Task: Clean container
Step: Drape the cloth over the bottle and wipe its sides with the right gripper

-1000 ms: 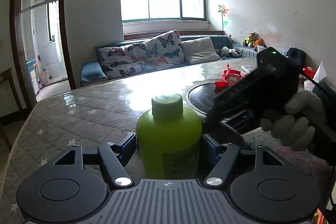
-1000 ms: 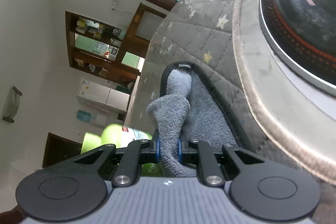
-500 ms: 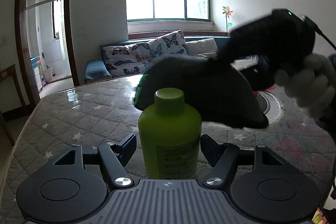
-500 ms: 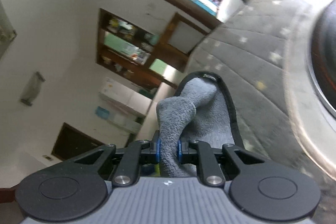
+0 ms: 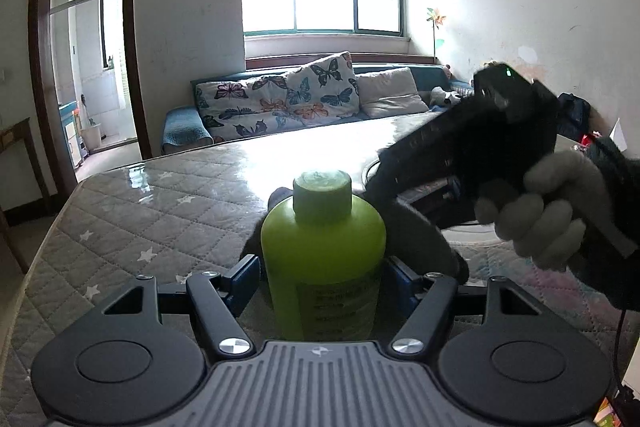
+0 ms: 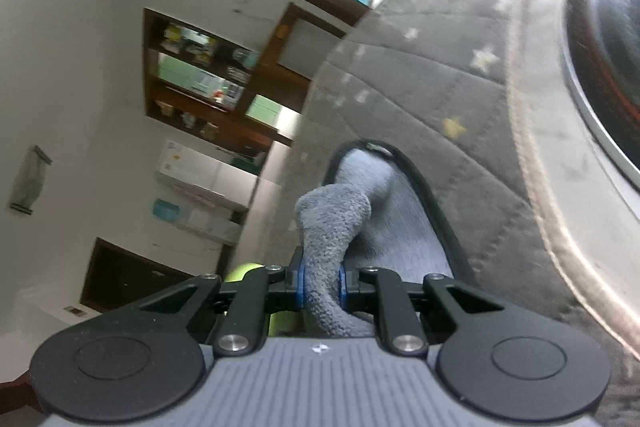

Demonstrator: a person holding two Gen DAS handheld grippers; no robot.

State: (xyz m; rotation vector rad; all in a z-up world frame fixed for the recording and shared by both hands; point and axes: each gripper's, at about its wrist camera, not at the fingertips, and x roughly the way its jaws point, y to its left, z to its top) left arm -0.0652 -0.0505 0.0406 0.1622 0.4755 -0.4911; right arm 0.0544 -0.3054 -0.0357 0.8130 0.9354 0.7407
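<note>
The left gripper [image 5: 322, 277] stands a green bottle [image 5: 323, 259] upright on the quilted tabletop [image 5: 160, 211], its fingers [image 5: 244, 277] opening a little but touching both sides of the bottle. The right gripper [image 6: 320, 281] has its fingers clenched on a grey cloth [image 6: 332, 223]. That cloth hangs just behind the bottle, beside a gloved hand [image 5: 544, 211].
</note>
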